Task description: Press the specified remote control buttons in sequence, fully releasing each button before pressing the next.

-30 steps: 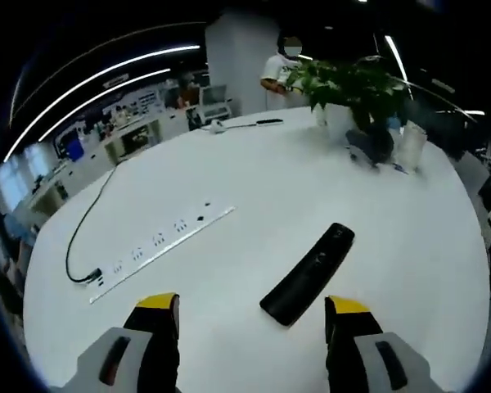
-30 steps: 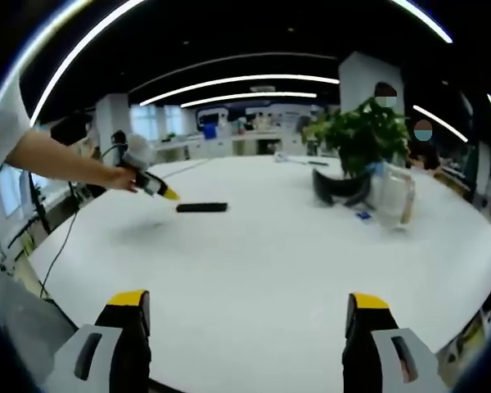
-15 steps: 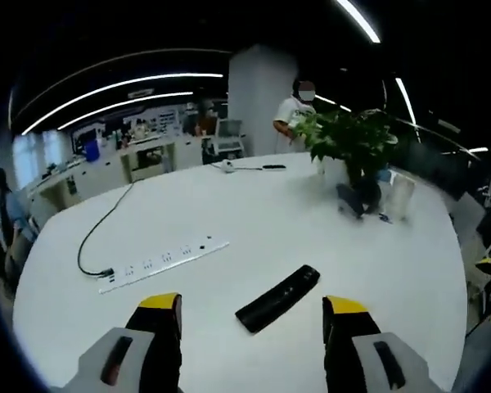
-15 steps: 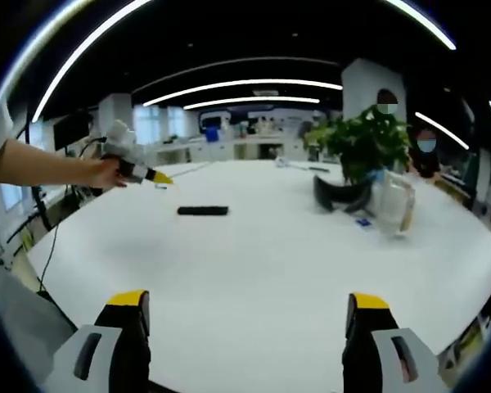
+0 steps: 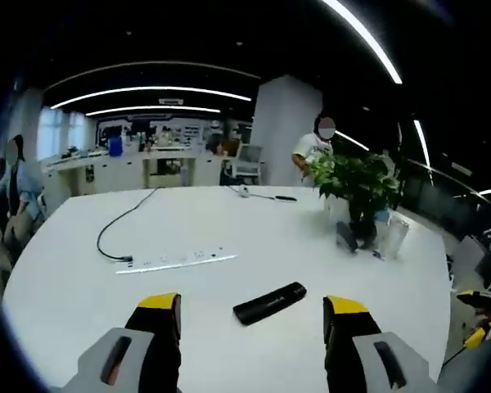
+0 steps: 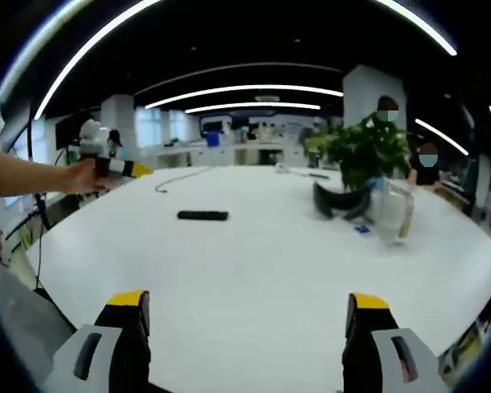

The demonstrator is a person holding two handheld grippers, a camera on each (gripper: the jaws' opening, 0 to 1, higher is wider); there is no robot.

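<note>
So the black remote [image 5: 269, 303] is lying flat on the big white table [image 5: 270, 246], a bit ahead of the left gripper [image 5: 251, 304] and sitting between its two yellow-tipped jaws as seen from the left gripper view. Those jaws are spread wide and aren't holding anything, nothing touching the remote.

From the right gripper view the remote [image 6: 202, 215] is sitting well out on the table [image 6: 270, 270], far from the right gripper [image 6: 250, 304], which is also hanging wide open with nothing in it. Off to the left there, the person's hand [image 6: 80, 175] is holding the left gripper [image 6: 131, 169] up near the table's edge, apart from the remote.

Other stuff: a white power strip [image 5: 180, 261] with a black cable [image 5: 119, 229] is lying beyond the remote. A potted plant [image 5: 356, 184] is standing on the far right side of the table, with a clear jug [image 6: 395, 211] just beside it. A person in a white shirt [image 5: 311, 151] is standing behind the plant.
</note>
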